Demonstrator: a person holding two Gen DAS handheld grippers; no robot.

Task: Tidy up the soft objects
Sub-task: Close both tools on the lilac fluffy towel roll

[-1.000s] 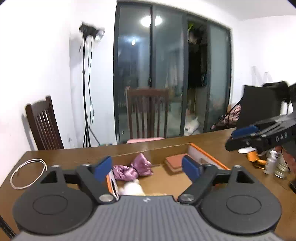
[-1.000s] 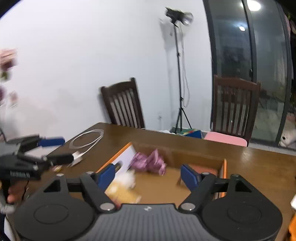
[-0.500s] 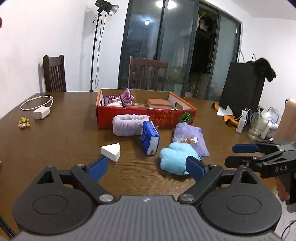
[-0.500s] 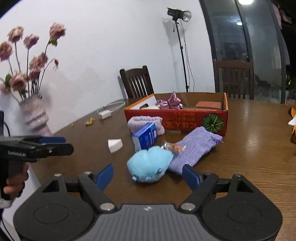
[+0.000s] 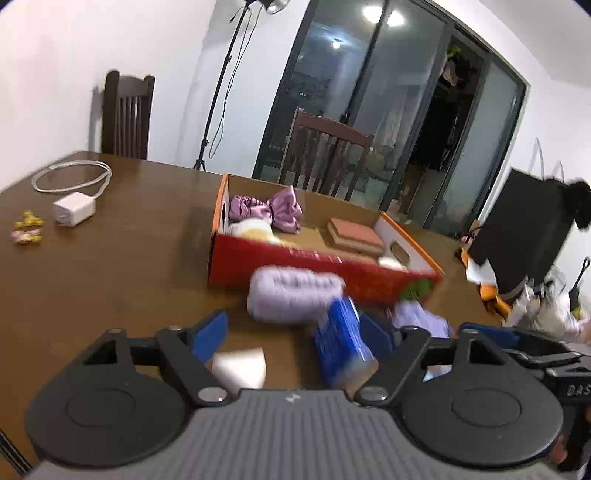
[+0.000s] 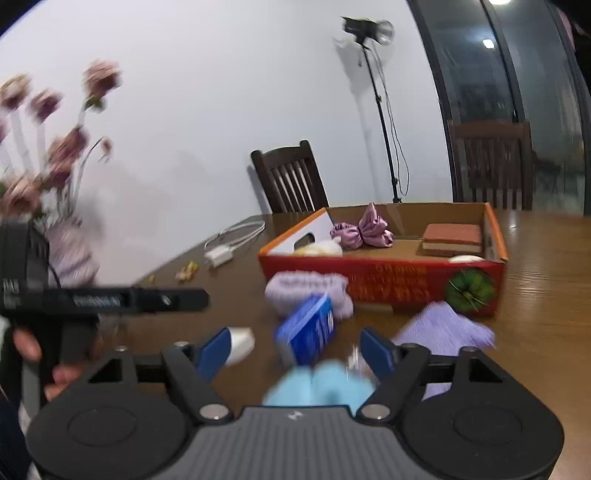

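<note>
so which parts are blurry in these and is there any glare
Left wrist view: motion blur smears the lilac roll and blue box, while the red box stays sharper; ceiling lights glare in the glass door. Right wrist view: the flowers and blue plush blur most.

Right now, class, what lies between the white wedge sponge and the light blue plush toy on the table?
The blue box stands between the white wedge sponge and the light blue plush toy, shown in the right wrist view.

— Where do the soft things lie?
— A pink scrunchie [image 5: 266, 212] sits in the red box [image 5: 295, 266]; a lilac headband [image 5: 291, 295], blue plush [image 6: 317, 387] and purple pouch [image 6: 443, 332] lie before it on the table.
</note>
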